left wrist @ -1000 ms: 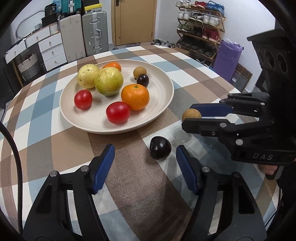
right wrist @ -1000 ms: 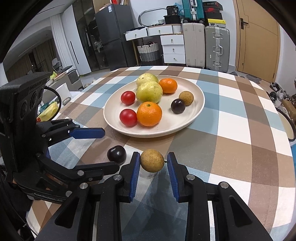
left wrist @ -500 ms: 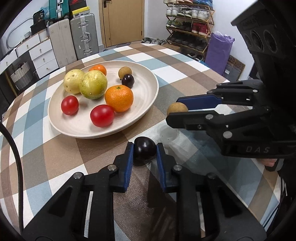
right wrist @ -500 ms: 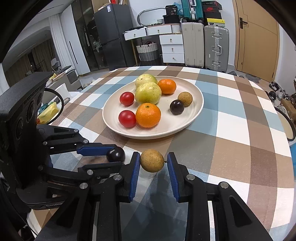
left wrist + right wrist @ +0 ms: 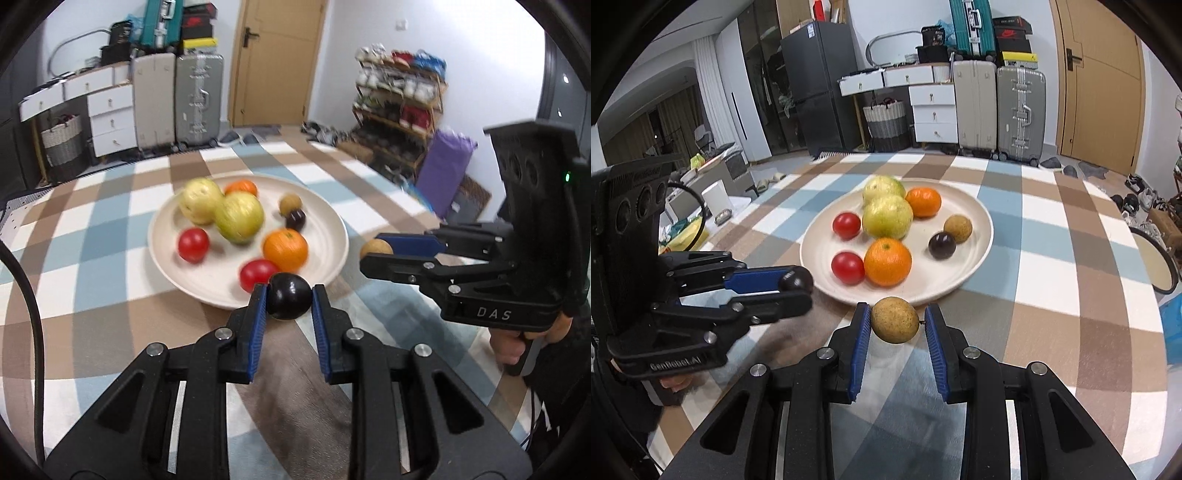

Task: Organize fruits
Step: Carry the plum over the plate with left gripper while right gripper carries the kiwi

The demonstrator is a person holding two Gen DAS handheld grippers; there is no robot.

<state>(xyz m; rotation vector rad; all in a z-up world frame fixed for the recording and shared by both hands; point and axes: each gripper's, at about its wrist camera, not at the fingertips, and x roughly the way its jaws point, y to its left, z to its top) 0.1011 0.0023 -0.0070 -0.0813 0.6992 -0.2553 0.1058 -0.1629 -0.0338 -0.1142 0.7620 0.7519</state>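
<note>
My left gripper [image 5: 289, 301] is shut on a dark purple plum [image 5: 288, 301] and holds it above the table near the front rim of the cream plate [image 5: 341, 236]. It also shows in the right wrist view [image 5: 796, 280]. My right gripper [image 5: 894, 320] is shut on a small brown round fruit [image 5: 894, 319], held above the table just before the plate [image 5: 984, 236]. It also shows in the left wrist view [image 5: 375, 248]. The plate holds two tomatoes, two oranges, two yellow-green fruits, a brown fruit and a dark plum.
The round table has a checked cloth [image 5: 1052, 280]. Suitcases [image 5: 1019, 114], white drawers and a door stand behind it. A shoe rack [image 5: 399, 107] and a purple bag [image 5: 443, 173] are at the right in the left wrist view.
My left gripper closed on the dark plum on the table and lifted it toward the plate. My right gripper kept its hold on the brown fruit and rose slightly.
</note>
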